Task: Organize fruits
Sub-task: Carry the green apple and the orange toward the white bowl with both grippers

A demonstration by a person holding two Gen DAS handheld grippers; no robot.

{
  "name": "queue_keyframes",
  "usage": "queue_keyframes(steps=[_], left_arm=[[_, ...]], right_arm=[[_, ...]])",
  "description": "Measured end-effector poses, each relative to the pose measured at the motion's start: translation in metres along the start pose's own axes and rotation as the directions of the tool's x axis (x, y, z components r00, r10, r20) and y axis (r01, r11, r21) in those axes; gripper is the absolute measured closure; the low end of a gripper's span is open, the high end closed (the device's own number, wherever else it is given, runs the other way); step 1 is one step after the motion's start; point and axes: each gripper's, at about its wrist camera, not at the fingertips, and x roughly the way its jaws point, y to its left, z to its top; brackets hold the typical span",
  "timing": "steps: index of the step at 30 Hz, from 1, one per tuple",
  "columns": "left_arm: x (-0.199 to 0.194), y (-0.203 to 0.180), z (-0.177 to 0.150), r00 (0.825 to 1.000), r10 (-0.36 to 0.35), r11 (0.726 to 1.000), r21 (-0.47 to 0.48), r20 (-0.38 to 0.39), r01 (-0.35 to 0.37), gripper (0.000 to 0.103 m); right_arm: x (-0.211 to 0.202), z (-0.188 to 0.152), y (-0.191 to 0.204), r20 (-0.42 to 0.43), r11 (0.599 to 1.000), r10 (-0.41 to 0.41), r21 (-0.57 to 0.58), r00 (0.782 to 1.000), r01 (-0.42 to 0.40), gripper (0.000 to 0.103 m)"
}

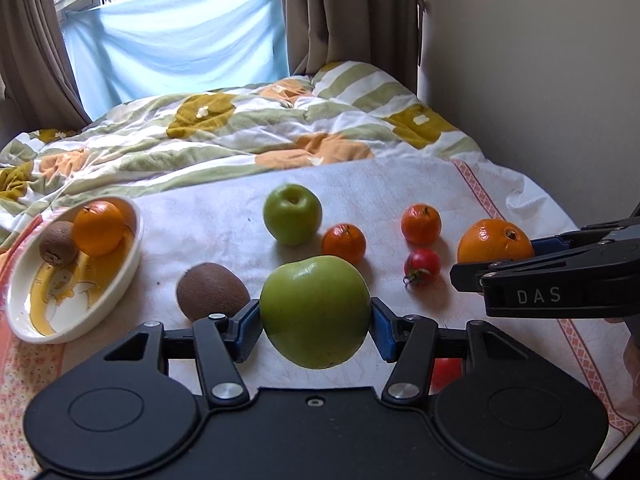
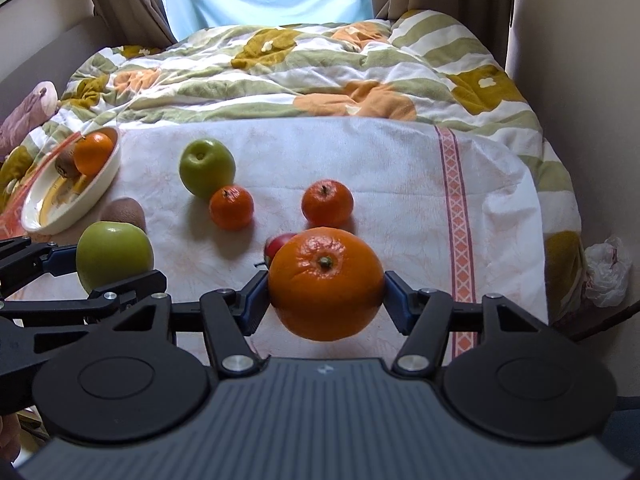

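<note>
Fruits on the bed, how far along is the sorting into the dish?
Done: the white dish already holds an orange and a kiwi.
In hand: the left gripper clamps a green apple; the right gripper clamps a big orange.
Left on the cloth: another green apple, two mandarins, a kiwi and a small tomato.

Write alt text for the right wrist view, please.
The right gripper holds a large round orange between its blue pads above a white cloth on a bed. On the cloth lie two small tangerines, a green apple and a white oval dish holding an orange and a kiwi; at left, the left gripper holds another green apple.
</note>
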Motion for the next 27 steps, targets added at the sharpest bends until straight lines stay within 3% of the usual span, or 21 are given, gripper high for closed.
queue_keyframes(steps=[13, 27], left_arm=[[-0.058, 0.059, 0.026, 0.996, 0.049, 0.998, -0.05, 0.07, -0.046, 0.043], [-0.067, 0.182, 0.043, 0.986, 0.144, 0.987, -0.091, 0.079, -0.136, 0.043]], right_arm=[[-0.042, 0.038, 0.061, 0.055, 0.997, 0.03, -0.07, 0.998, -0.026, 0.028], [-0.019, 0.084, 0.181, 0.062, 0.985, 0.144, -0.104, 0.988, -0.137, 0.028]])
